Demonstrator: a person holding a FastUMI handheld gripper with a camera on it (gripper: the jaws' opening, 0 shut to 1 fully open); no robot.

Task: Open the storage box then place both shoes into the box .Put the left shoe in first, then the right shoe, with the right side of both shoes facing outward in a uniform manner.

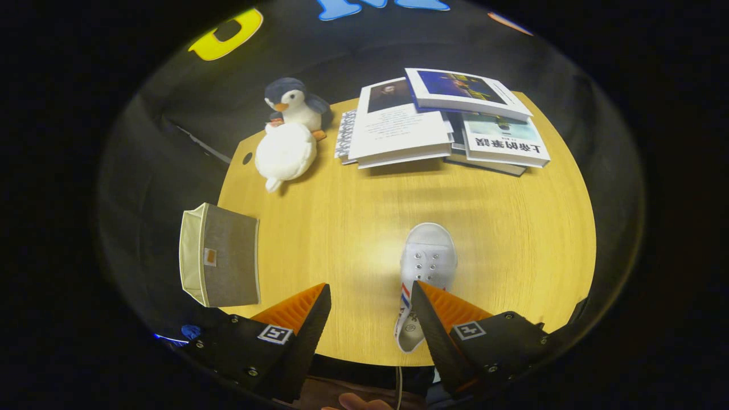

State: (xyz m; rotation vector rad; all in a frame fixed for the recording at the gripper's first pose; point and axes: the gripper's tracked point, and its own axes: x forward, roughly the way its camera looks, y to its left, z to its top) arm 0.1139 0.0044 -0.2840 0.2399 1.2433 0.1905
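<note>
1 grey storage box [222, 257] hangs at the left edge of the wooden table [353, 228], well apart from the shoe. Behind it sit 2 soft toys: 1 penguin [295, 102] and 1 white plush [286, 152], touching. The gripper [370, 302] has its 2 fingers spread wide and holds nothing. 1 white shoe [424, 267] lies by the right finger, toe pointing away. About 4 books [444, 119] are stacked at the back.

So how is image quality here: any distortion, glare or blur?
Gripper view: strong fisheye bending of the table edge; soft shadow under the books; the white shoe sharp, slightly bright; no motion blur; surroundings dark; the open tongs in focus.
</note>
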